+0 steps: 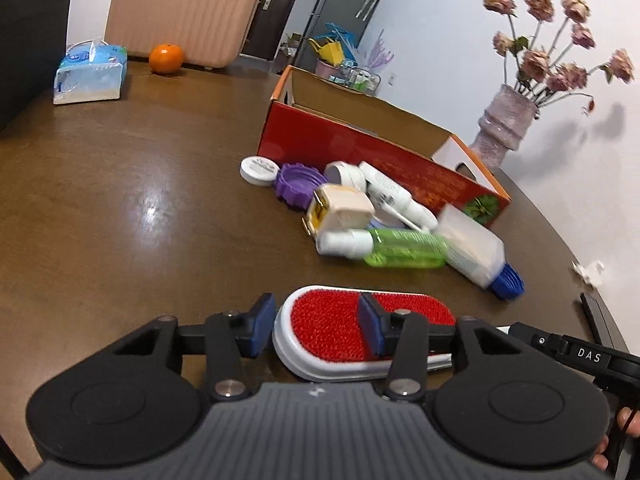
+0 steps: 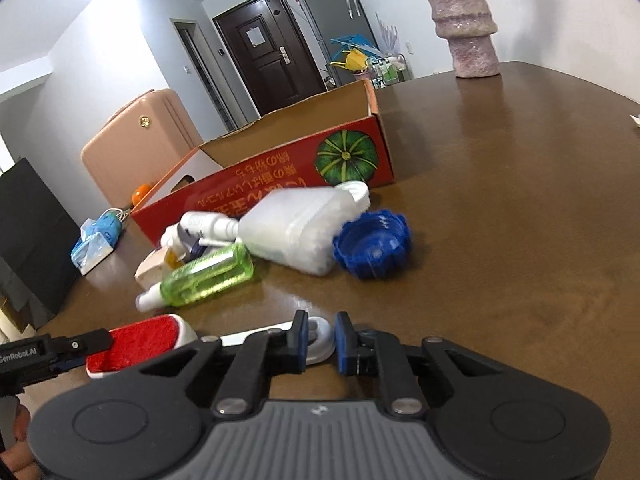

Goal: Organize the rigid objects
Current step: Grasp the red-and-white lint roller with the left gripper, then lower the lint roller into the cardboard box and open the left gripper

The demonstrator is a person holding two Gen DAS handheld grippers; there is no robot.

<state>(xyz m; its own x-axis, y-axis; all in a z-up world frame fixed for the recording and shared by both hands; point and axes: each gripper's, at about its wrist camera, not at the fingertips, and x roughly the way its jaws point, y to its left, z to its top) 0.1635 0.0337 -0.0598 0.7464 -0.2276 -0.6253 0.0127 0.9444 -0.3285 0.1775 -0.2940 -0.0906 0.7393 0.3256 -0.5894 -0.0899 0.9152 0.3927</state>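
— How did the left gripper (image 1: 316,320) stand?

— Its jaws were partly spread over the red-bristled head of the lint brush (image 1: 408,312). One jaw sat against the head's rounded white end and the other lay across the bristles. I couldn't tell whether the pads were actually pressing on it.

— And the right gripper (image 2: 322,338)?

— Its jaws were drawn in tight, pinching the white looped end of the brush's handle between the blue pads. The brush lay low over the table (image 1: 120,200), its head off to the left of those jaws, where the other gripper's finger met it.

— What lay ahead?

— Just beyond both pairs of jaws was a heap of small things on the table: a green bottle (image 2: 208,276) on its side, a translucent white bottle (image 2: 296,232) with a blue cap (image 2: 372,244), a purple lid (image 1: 298,184) and some white containers. Behind the heap stood the open red box (image 2: 280,192), touching it. Nothing showed inside from these angles.

— Anything further off?

— A vase (image 1: 504,124) of flowers far right of the left jaws, and an orange (image 1: 166,58) and a tissue pack (image 1: 90,76) far to their left.
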